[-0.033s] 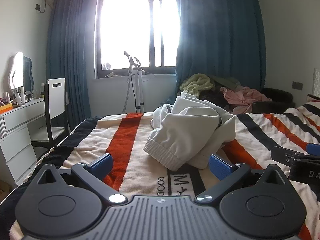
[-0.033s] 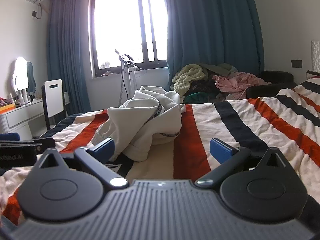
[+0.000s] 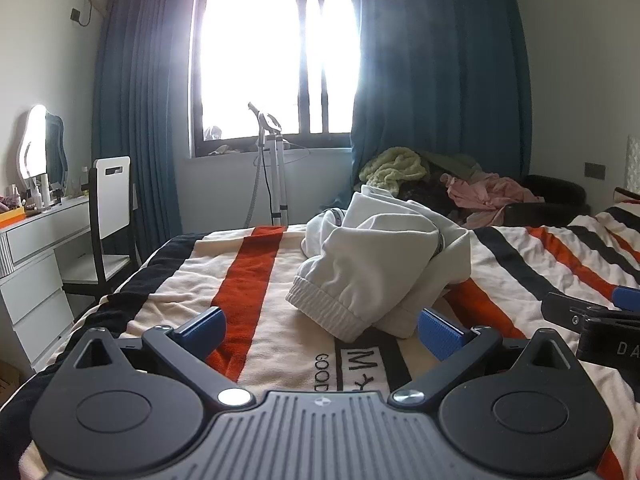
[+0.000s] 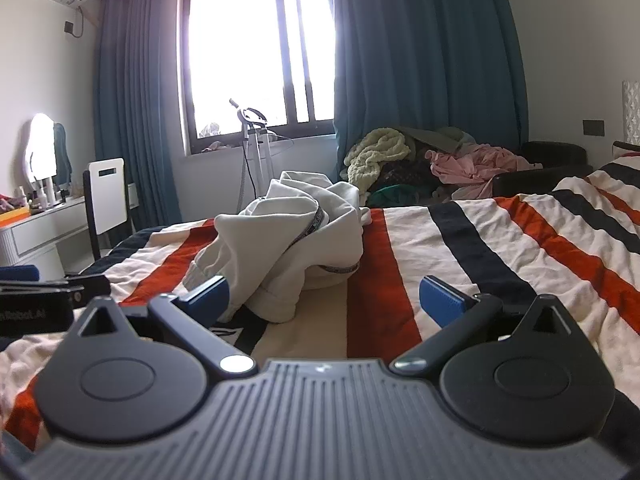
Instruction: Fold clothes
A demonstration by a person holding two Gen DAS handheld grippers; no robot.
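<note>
Clothes here means one cream sweatshirt-like garment (image 3: 384, 264), lying crumpled in a heap on the striped bed (image 3: 248, 280), not yet spread or folded. It sits ahead of both my tools, beyond the fingertips and touched by neither. From my left gripper (image 3: 322, 328) the heap lies forward and a little right, its ribbed cuff (image 3: 320, 312) pointing back toward me and reaching nearly between the blue pads. From my right gripper (image 4: 324, 296) it lies forward and to the left, its near edge just beside my left pad. The heap's longer run, as far as I can judge, goes from that cuff away toward the window. I judge the left tool the nearer one, so the cuff is its natural first hold.

Both pairs of fingers stand wide apart and hold nothing.

Writing, smallest last: the bed cover carries printed letters (image 3: 352, 360), of which I read "GOOD" and "M Y". My right tool shows "DA" (image 3: 626, 348) on its side in the left view; my left tool shows "Robot.AI" (image 4: 24, 314) in the right view, partly cut off.
</note>
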